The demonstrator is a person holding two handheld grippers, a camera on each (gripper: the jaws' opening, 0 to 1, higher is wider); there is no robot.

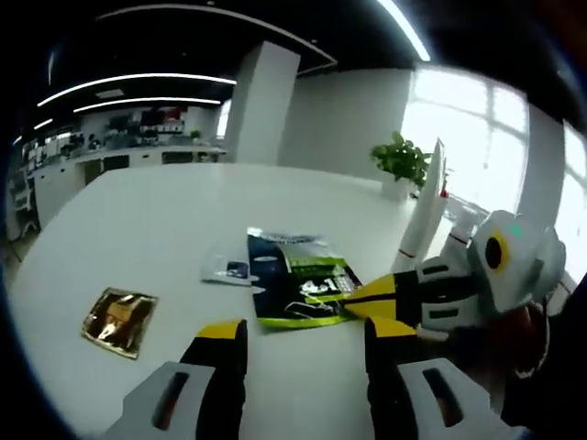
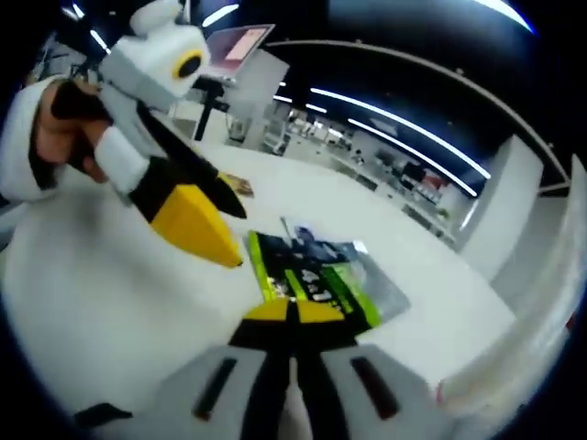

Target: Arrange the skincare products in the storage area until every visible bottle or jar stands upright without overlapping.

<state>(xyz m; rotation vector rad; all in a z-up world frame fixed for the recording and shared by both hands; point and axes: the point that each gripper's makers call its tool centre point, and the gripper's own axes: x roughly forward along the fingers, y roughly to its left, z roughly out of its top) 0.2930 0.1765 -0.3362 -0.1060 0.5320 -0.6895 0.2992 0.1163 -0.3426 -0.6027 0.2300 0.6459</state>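
- No bottle or jar is visible; a green-and-black packet [image 1: 298, 289] lies flat mid-counter [image 1: 138, 229].
- Right gripper [image 2: 293, 312] fingers clenched on the packet's near edge.
- Left gripper [image 1: 305, 344] fingers released, hovering just beside it.
- Arranging looks barely begun.

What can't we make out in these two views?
- Green-black packet: its near edge, right gripper view, covered by the right gripper's closed jaws.
- Packet print: blurred, both views.
- Small blue-white sachet: left gripper view, too small to read.
- Gold foil sachet: label illegible from glare.
- Left gripper.
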